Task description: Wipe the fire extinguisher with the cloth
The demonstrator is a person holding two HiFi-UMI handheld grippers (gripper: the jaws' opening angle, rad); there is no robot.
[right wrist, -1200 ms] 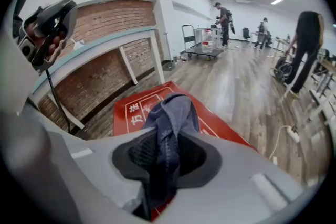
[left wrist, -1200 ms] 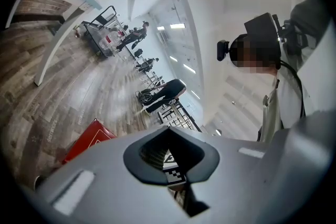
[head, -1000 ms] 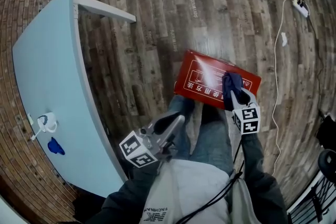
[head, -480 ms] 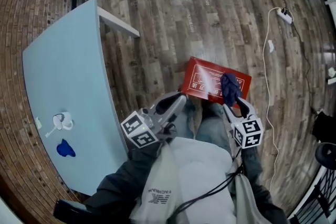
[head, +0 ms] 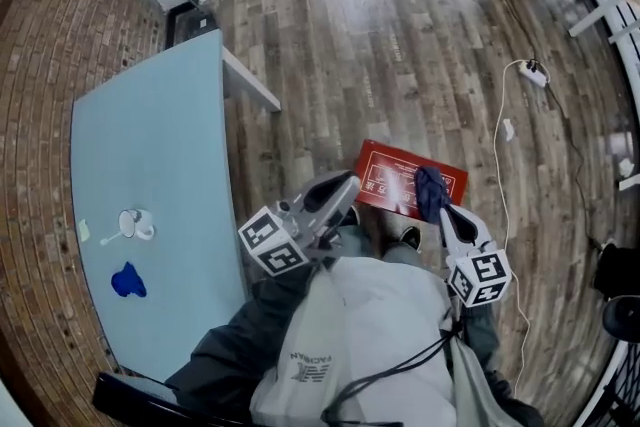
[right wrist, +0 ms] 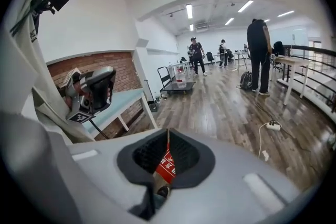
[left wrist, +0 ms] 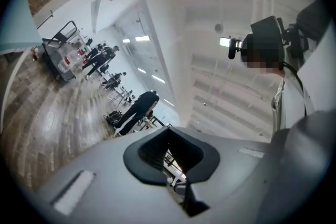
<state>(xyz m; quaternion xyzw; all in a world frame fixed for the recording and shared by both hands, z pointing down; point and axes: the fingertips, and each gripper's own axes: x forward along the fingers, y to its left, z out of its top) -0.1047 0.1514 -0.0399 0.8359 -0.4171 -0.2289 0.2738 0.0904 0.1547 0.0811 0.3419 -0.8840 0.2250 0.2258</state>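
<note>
A flat red fire extinguisher box [head: 385, 177] with white print lies on the wooden floor in front of the person's feet. No extinguisher itself shows. My right gripper [head: 442, 211] hangs above the box's right part; its jaws have just been closing and stand shut on a dark blue cloth [head: 430, 189] that bunches at the tips. In the right gripper view only a strip of the red box [right wrist: 167, 166] shows through the slit between the jaws. My left gripper [head: 338, 191] is held at waist height left of the box, shut with nothing in it, and points out into the room.
A light blue table [head: 160, 175] stands at the left against a brick wall, with a small white object [head: 133, 223] and a blue object [head: 127, 281] on it. A white cable with a power strip [head: 533, 71] runs over the floor at the right. People stand far off [right wrist: 258, 55].
Both grippers have come up from the floor and the view has risen with them. The dark blue cloth has left the box's lid and hangs at the right gripper's tips.
</note>
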